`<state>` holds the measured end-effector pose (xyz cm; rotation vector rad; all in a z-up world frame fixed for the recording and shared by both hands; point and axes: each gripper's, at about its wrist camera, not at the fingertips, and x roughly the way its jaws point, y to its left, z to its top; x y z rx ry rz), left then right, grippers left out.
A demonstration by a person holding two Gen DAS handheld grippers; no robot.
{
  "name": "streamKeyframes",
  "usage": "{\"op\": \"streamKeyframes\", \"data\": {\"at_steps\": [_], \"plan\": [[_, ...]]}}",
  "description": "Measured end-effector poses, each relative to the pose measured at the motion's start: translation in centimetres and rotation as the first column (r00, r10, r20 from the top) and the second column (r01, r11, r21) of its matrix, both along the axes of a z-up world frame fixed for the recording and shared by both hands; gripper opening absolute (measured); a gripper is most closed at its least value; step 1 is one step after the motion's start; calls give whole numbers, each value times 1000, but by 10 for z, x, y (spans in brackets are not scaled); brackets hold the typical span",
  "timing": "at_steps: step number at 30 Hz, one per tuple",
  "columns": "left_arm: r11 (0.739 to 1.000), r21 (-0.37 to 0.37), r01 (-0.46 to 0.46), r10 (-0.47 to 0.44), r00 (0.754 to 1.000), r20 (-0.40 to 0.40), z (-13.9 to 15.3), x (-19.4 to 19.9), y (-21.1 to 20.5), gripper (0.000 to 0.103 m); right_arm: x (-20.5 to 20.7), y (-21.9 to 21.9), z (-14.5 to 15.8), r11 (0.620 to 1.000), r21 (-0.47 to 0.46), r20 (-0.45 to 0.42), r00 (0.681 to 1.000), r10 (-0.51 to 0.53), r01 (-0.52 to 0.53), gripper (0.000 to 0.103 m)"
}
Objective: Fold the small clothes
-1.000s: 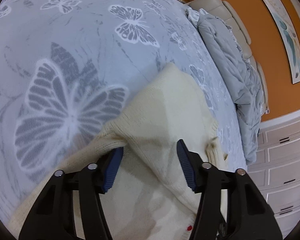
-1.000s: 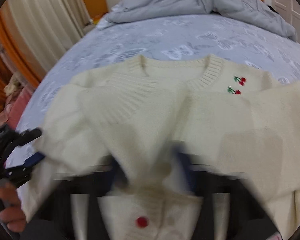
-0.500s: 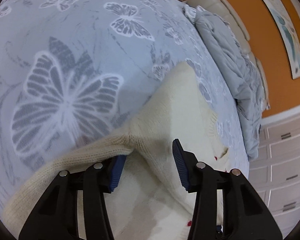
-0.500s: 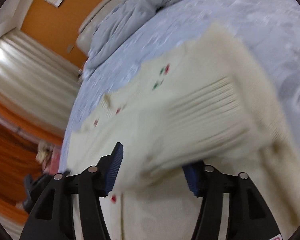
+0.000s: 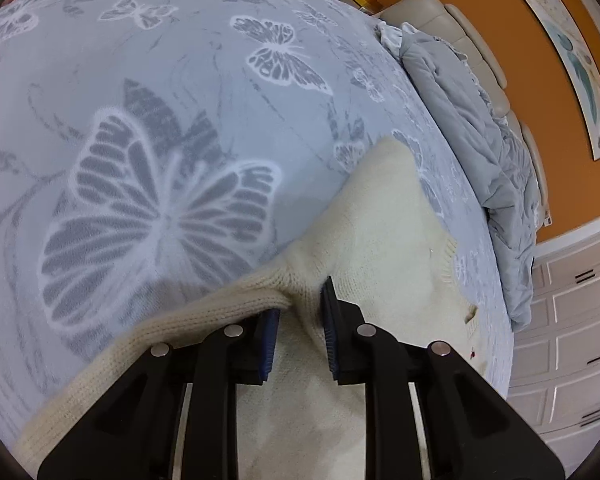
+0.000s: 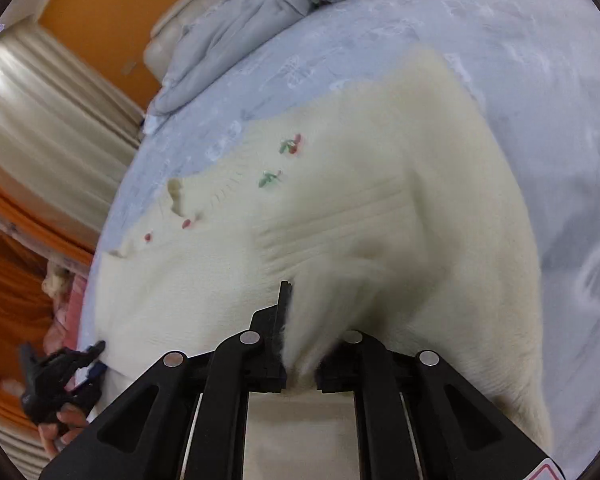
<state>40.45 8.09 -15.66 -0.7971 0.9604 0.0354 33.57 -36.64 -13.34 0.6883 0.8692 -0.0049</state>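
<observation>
- Since the frame a second ago, my right gripper [image 6: 300, 344] has swung off the cardigan's buttoned front to its side edge, and the view has rolled, so the cream cardigan [image 6: 340, 208] now runs diagonally across the right wrist picture.
- My left gripper [image 5: 300, 320] has narrowed from a wide stance; the cardigan edge that lay loose between its pads is now gathered into a ridge.
- Left gripper: the jaws are closing, with a fold of cream knit bunched between the blue pads [image 5: 270, 344], which touch it on both sides.
- Right gripper: the jaws are closing on a pinch of the knit, which rises between the black fingers; this part of the frame is motion-blurred.
- Cardigan: it lies spread on the blue-grey butterfly bedsheet [image 5: 160, 120], sleeves folded across the body; two small cherry motifs [image 6: 290, 146] and red buttons [image 6: 186, 223] show near the neckline.
- In the right wrist view, the left gripper appears at the lower left, held by a hand [image 6: 58, 428], at the cardigan's far edge.
- Background: a rumpled grey duvet [image 5: 480, 152] lies along the bed's head end, against a beige headboard [image 5: 432, 20] and an orange wall [image 5: 500, 32].
</observation>
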Motion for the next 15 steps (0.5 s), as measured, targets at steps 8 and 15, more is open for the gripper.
{"op": "streamKeyframes", "data": {"at_steps": [8, 15], "plan": [[998, 60, 20, -21, 1000, 16, -1, 1, -5, 21, -2, -3, -9, 1000, -4, -8, 1000, 2, -2, 8], [993, 13, 119, -119, 993, -4, 24, -36, 18, 59, -99, -4, 51, 989, -145, -56, 997, -48, 39, 67]]}}
